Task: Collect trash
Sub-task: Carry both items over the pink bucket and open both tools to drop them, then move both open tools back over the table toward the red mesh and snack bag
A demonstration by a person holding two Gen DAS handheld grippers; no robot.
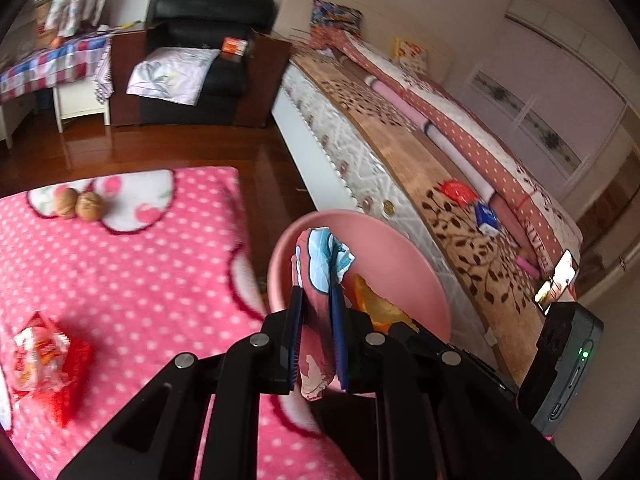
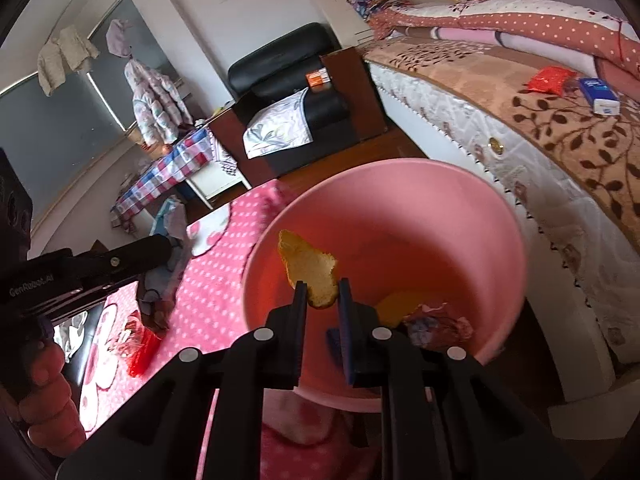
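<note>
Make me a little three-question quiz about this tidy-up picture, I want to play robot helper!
1. True or false: the right gripper holds a piece of orange peel over the pink bin.
2. What does the left gripper pinch? A) crumpled wrapper B) walnut C) phone
3. How many walnuts lie on the pink dotted blanket?

Key: 1 true; 2 A; 3 two.
</note>
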